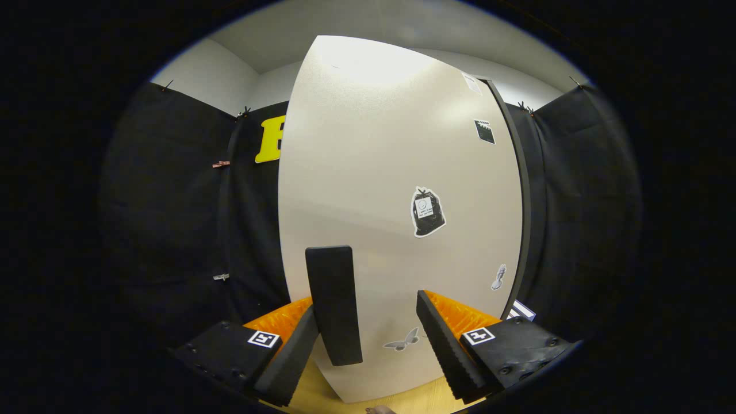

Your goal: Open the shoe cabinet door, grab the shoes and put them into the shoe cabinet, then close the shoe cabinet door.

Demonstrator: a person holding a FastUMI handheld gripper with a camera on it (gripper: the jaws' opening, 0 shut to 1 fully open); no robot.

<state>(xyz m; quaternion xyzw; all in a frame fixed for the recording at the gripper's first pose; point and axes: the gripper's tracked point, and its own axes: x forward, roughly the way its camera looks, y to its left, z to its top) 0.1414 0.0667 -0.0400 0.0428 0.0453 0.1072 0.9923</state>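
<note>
The white shoe cabinet door (pixel 374 172) stands close in front of me, with a few stickers on it. Its black vertical handle (pixel 334 305) sits between my fingers, right beside the left finger (pixel 293 356) and well apart from the right one (pixel 445 351). My gripper (pixel 368 305) is open, and only the left finger looks near enough to touch the handle. A dark strip (pixel 522 201) runs down the door's right edge. I cannot tell whether the door is fully closed or slightly ajar.
Black booth cloth hangs to the left (pixel 172 201) and right (pixel 575 201) of the cabinet. Light wooden floor (pixel 322 397) shows below the door, between my fingers. A bit of a hand (pixel 379 409) shows at the very bottom.
</note>
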